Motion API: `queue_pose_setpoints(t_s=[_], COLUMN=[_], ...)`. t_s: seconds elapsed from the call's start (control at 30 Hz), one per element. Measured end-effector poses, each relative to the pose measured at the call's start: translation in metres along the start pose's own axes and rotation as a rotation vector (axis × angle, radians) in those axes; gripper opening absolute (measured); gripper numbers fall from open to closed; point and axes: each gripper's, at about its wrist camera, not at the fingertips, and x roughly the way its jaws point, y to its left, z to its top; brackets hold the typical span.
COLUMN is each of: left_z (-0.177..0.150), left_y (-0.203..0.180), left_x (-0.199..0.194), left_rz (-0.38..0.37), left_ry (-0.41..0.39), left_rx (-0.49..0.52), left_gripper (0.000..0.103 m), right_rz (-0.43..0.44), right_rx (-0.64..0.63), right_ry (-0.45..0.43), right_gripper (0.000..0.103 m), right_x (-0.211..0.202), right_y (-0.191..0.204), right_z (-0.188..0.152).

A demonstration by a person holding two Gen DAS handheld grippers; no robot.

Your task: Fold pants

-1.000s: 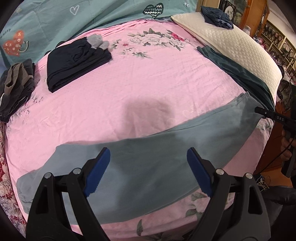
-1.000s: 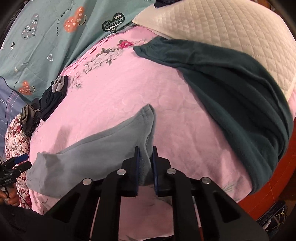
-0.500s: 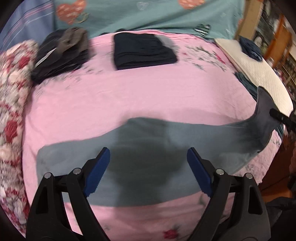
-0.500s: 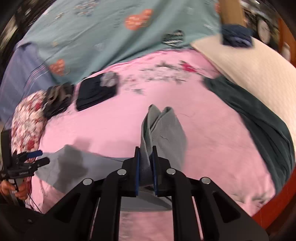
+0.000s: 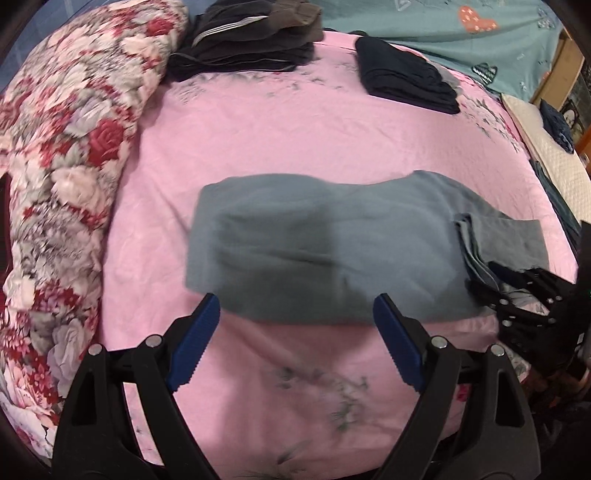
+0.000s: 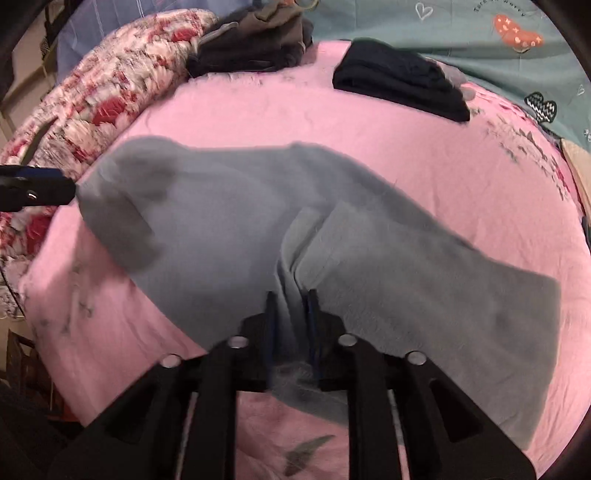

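Grey-blue pants [image 5: 332, 247] lie across the pink bedsheet [image 5: 314, 140], with their right end folded back over the rest. My left gripper [image 5: 295, 314] is open and empty, just above the pants' near edge. My right gripper [image 6: 290, 314] is shut on a bunched fold of the pants [image 6: 258, 229] and also shows at the right in the left wrist view [image 5: 517, 291]. The left gripper shows at the far left of the right wrist view [image 6: 44, 190], beside the pants' left end.
A floral quilt [image 5: 66, 166] bulges along the left. A folded dark pile [image 5: 402, 77] and a heap of dark clothes [image 5: 251, 40] lie at the far edge. A teal heart-print sheet [image 5: 461, 29] is behind, a cream pillow [image 5: 554, 170] at right.
The right gripper has carried the pants' end leftward over the rest, folding them roughly in half. The left gripper has swung left and stays open.
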Motion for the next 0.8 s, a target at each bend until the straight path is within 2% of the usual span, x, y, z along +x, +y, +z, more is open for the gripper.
queue_pose_setpoints(t_s=[0.03, 0.07, 0.17, 0.27, 0.33, 0.37, 0.4, 0.47, 0.5, 0.63, 0.77, 0.8], left_z=[-0.002, -0.004, -0.007, -0.008, -0.008, -0.008, -0.009, -0.009, -0.009, -0.008, -0.006, -0.006], left_y=[0.007, 0.019, 0.046, 0.060, 0.064, 0.064, 0.064, 0.060, 0.058, 0.048, 0.042, 0.043], left_x=[-0.001, -0.001, 0.000, 0.004, 0.003, 0.003, 0.005, 0.009, 0.010, 0.016, 0.020, 0.020], left_rz=[0.003, 0.007, 0.003, -0.006, -0.018, -0.026, -0.034, -0.050, -0.055, -0.091, -0.096, -0.095], left_ry=[-0.004, -0.007, -0.018, -0.020, -0.035, -0.037, -0.036, -0.036, -0.035, -0.027, -0.021, -0.021], left_rx=[-0.014, -0.040, -0.117, -0.167, -0.178, -0.180, -0.179, -0.168, -0.163, -0.150, -0.127, -0.129], left_gripper=[0.087, 0.087, 0.087, 0.087, 0.087, 0.087, 0.087, 0.087, 0.087, 0.087, 0.087, 0.087], right_rz=[-0.006, -0.013, -0.001, -0.008, -0.083, -0.135, -0.149, -0.101, -0.080, 0.061, 0.083, 0.051], right_rx=[-0.001, 0.005, -0.001, -0.020, -0.027, -0.012, 0.038, 0.160, 0.193, 0.309, 0.206, 0.166], right_ry=[0.009, 0.022, -0.057, -0.056, -0.040, -0.034, -0.030, -0.019, -0.008, 0.077, 0.158, 0.171], right_gripper=[0.041, 0.042, 0.047, 0.048, 0.048, 0.048, 0.048, 0.042, 0.032, 0.031, 0.031, 0.025], right_x=[-0.003, -0.010, -0.039, -0.043, -0.037, -0.036, -0.036, -0.035, -0.033, -0.017, -0.008, -0.004], right_y=[0.004, 0.008, 0.021, 0.037, 0.042, 0.040, 0.032, 0.009, 0.000, -0.025, -0.006, 0.001], right_z=[0.000, 0.004, 0.016, 0.022, 0.029, 0.030, 0.031, 0.032, 0.031, 0.030, 0.026, 0.024])
